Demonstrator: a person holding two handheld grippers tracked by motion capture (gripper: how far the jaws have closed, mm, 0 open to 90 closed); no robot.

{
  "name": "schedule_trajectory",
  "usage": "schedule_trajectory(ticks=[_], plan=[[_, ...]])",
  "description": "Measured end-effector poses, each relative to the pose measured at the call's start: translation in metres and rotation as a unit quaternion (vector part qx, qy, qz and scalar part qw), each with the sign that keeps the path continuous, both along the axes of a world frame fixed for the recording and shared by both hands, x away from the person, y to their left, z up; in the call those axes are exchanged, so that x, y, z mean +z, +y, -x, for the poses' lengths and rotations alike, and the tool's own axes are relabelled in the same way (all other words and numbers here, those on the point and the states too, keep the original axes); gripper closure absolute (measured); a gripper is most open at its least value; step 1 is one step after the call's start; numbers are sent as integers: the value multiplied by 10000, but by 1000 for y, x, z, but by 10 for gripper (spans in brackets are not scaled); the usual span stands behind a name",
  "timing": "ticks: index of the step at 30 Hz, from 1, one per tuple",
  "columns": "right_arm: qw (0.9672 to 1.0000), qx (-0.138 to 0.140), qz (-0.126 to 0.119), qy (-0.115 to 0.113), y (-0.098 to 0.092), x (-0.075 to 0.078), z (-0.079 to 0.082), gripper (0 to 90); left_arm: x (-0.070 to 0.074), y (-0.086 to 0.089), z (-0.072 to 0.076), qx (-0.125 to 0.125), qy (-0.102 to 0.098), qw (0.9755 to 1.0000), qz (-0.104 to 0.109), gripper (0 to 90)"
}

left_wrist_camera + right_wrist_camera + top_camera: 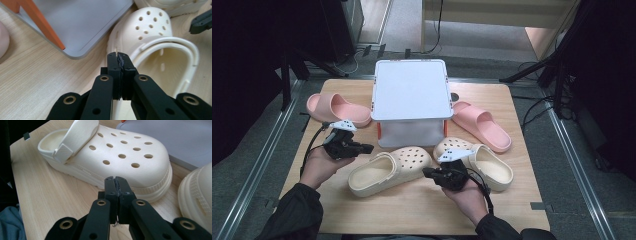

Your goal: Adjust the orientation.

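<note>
The left tool (367,148) has its jaws pressed together with nothing between them, tips pointing at the heel of the near cream clog (389,170). The right tool (428,173) is likewise closed and empty, tips just short of that clog's perforated toe. A white box (412,90) with orange legs stands at the middle of the bench (412,210), toward the far edge. A pink slide (337,110) lies by the box toward the bench's left edge, and a second pink slide (482,125) lies toward the right edge. The near cream clog sits in front of the box; a second cream clog (484,162) lies just beside it on the right, behind the right tool.
</note>
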State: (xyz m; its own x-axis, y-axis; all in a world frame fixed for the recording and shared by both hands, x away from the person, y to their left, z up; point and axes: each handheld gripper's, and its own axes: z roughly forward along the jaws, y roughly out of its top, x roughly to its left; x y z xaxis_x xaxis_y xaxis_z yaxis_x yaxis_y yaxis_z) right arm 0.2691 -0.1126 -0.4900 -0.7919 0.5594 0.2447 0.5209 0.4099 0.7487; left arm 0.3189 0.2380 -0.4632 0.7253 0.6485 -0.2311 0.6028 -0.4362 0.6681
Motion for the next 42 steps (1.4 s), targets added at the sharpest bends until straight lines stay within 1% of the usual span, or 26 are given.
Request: schedule_trajectory(ticks=[1,3,4,5,7,8,9,10,11,14,16,18,19,21,23,25,32,35,38,39,41,42], plan=[[10000,-3,3,0,1,-1,0,900,-2,1,-2,5,5,10000,15,889],[10000,-4,-9,25,4,-3,0,900,-5,2,-5,-17,69,9999,142,881],[10000,-10,11,41,6,-4,1,900,-6,1,-6,-22,67,9998,183,880],[10000,-10,16,40,7,-4,1,900,-7,0,-7,-4,61,9998,171,881],[10000,16,24,42,10,-6,2,900,-11,-2,-10,-54,135,9998,114,882],[10000,30,29,43,11,-7,3,900,-13,-4,-11,-73,149,9998,68,882],[10000,46,44,60,12,-8,3,900,-13,-4,-11,-73,149,9998,68,882],[9999,57,52,77,14,-9,4,900,-18,-6,-13,-109,217,9997,-29,882],[9999,59,62,90,15,-11,4,900,-20,-6,-14,-108,246,9996,-57,882],[9998,79,157,99,18,-15,5,900,-24,-8,-14,-135,361,9992,-58,882],[9997,45,186,120,19,-17,3,900,-25,-9,-15,-140,373,9992,-48,881],[9997,5,202,154,20,-18,0,900,-27,-12,-15,-194,388,9990,-98,881],[9997,-16,199,153,20,-19,-2,900,-27,-13,-14,-192,381,9990,-133,881],[9997,-38,180,183,20,-21,-4,900,-28,-13,-15,-176,392,9990,-134,882],[9997,-51,205,140,21,-22,-6,900,-29,-14,-15,-189,408,9988,-169,886],[9997,-86,181,169,21,-22,-7,900,-30,-14,-15,-174,417,9988,-191,892],[9996,-97,162,208,20,-22,-11,900,-30,-16,-10,-148,421,9988,-208,895],[9995,-134,186,208,21,-22,-12,900,-30,-16,-5,-129,407,9988,-223,895],[9992,-191,201,304,20,-20,-15,900,-30,-17,2,-118,438,9987,-211,895],[9990,-207,211,341,20,-20,-16,900,-30,-18,4,-150,455,9986,-237,895],[9988,-226,230,378,19,-19,-18,900,-30,-19,7,-147,454,9986,-234,895],[9987,-228,238,376,19,-19,-19,900,-30,-19,9,-141,493,9985,-215,894]])
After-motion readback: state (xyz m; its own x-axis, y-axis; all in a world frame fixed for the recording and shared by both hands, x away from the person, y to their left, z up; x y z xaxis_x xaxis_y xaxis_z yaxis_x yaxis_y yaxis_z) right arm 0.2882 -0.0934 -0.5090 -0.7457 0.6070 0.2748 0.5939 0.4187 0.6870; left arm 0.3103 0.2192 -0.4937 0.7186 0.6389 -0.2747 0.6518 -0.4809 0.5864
